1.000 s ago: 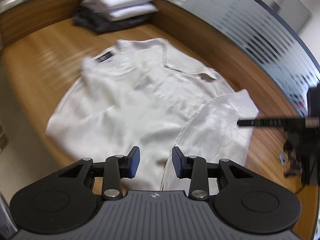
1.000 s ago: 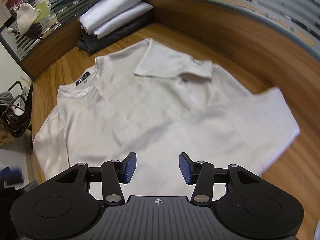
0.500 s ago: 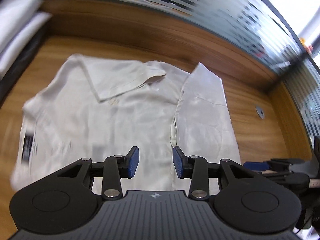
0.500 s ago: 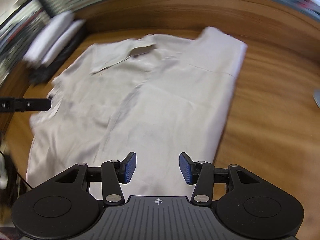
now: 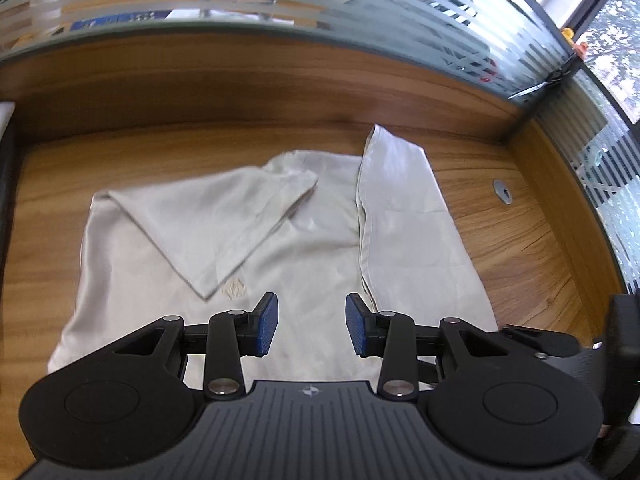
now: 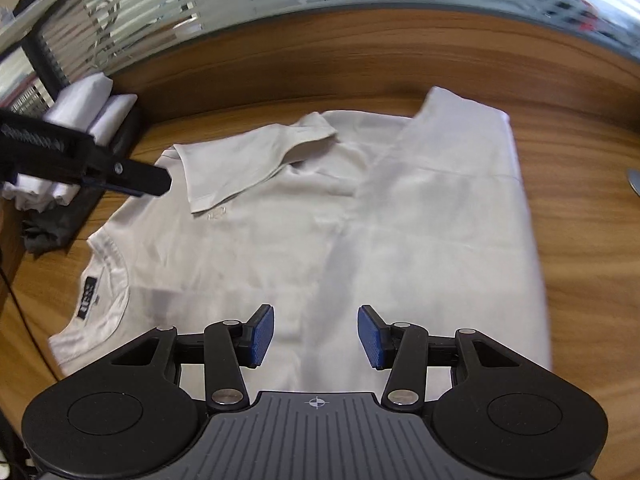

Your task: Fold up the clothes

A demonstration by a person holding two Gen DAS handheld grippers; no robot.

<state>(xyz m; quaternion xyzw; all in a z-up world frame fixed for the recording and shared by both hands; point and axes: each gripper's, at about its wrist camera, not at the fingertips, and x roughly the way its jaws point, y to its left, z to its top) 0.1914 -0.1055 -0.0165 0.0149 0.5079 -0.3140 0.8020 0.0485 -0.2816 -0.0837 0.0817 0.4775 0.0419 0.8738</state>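
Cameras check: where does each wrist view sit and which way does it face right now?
Left wrist: on the left hand-held gripper, jaws open, looking down across the white shirt toward the wooden back wall; the right hand-held gripper's body shows at right.
Right wrist: on the right hand-held gripper, jaws open, above the shirt's near edge; a left finger intrudes.
Shared: shirt, folded sleeve.

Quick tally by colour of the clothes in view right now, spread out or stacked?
White, spread on the desk: 1, the shirt with one sleeve folded in.
White, folded in the stack at the far left: 2 that I can make out.
Dark, at the bottom of that stack: 1, the dark garment.
Total: 4.
Both grippers, left and right, are open and hold nothing.
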